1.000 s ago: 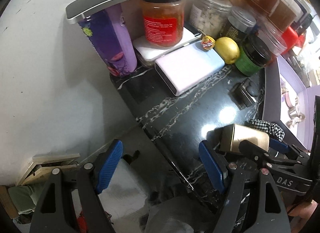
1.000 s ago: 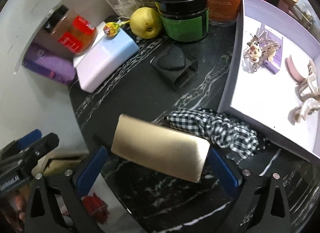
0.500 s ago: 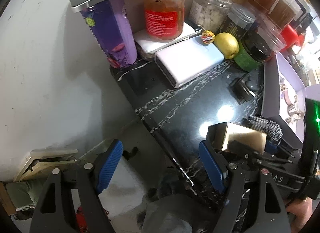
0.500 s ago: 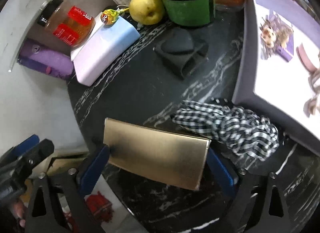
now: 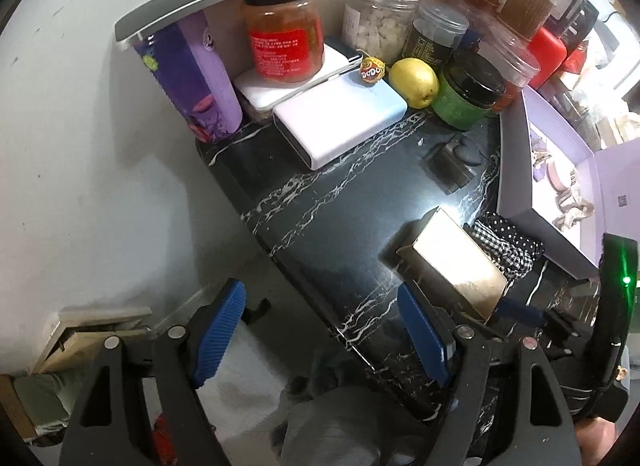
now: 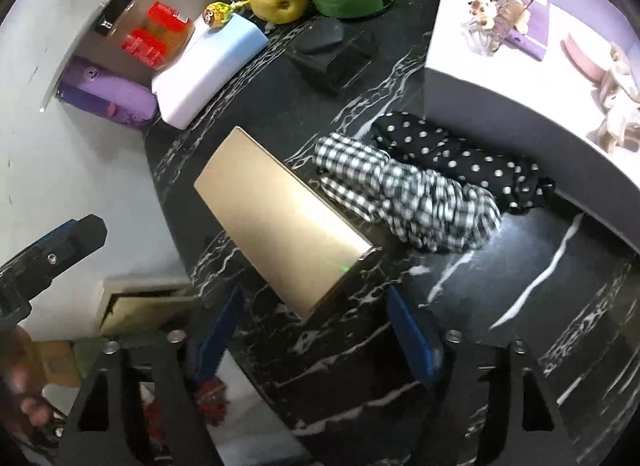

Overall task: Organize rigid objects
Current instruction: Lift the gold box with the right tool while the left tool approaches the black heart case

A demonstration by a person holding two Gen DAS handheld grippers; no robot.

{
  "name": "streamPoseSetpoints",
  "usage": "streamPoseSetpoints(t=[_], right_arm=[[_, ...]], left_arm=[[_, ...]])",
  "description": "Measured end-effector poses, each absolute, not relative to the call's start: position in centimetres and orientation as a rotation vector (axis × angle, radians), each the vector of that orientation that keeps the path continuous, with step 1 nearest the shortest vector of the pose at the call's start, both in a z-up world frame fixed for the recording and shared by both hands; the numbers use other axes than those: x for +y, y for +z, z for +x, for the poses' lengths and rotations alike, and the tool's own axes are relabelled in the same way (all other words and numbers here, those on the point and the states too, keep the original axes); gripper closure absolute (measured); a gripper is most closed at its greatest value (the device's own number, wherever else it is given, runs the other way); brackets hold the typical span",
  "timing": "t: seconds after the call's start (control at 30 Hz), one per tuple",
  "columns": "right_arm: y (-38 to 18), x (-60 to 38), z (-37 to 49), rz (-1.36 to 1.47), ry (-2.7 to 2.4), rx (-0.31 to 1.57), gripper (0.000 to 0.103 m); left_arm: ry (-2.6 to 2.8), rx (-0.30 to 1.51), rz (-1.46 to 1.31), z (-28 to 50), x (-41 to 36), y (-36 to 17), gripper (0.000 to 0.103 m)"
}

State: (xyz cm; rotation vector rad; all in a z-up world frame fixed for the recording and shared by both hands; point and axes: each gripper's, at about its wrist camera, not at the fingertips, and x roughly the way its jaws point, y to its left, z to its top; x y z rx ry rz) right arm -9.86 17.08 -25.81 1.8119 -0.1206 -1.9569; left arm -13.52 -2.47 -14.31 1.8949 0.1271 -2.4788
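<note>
Flat gold metal box (image 6: 280, 221) lies on black marble table (image 6: 500, 306), at 12 o'clock from right hand-held gripper (image 6: 312, 330). Jaws have just been narrowing, wide, gripping nothing. Left hand-held gripper (image 5: 320, 330) gapes empty. Advise squaring pads on long edges.

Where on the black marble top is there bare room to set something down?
Bare: the middle of the marble top, between the white power bank, black heart holder and gold box. Also the near stretch below the scrunchies. Crowded: the jars along the back, around the green jar.
</note>
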Motion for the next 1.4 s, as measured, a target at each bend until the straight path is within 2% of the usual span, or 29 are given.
streamPoseSetpoints(t=[0.37,0.43,0.5,0.57,0.9,1.4], right_arm=[[-24.0,14.8,-10.4,1.626,-1.940,0.112,0.013],[-24.2,14.0,-10.4,1.620,-1.922,0.139,0.019],[-24.5,13.3,-10.5,1.629,-1.905,0.185,0.038],[-25.0,12.8,-10.4,1.668,-1.896,0.218,0.054],[-24.9,16.3,-7.6,1.698,-1.862,0.187,0.056],[-25.4,24.6,-6.4,1.854,-1.953,0.084,0.057]], left_arm=[[-2.456,0.155,1.899,-13.6,-3.3,-14.8,0.024],[-2.448,0.148,1.901,-13.7,-3.5,-14.9,0.024],[-2.440,0.144,1.906,-13.8,-3.7,-15.1,0.024],[-2.434,0.130,1.910,-14.0,-3.7,-15.2,0.024],[-2.447,0.106,1.963,-14.7,-1.7,-15.9,0.024],[-2.613,0.031,2.027,-17.6,6.6,-16.3,0.024]])
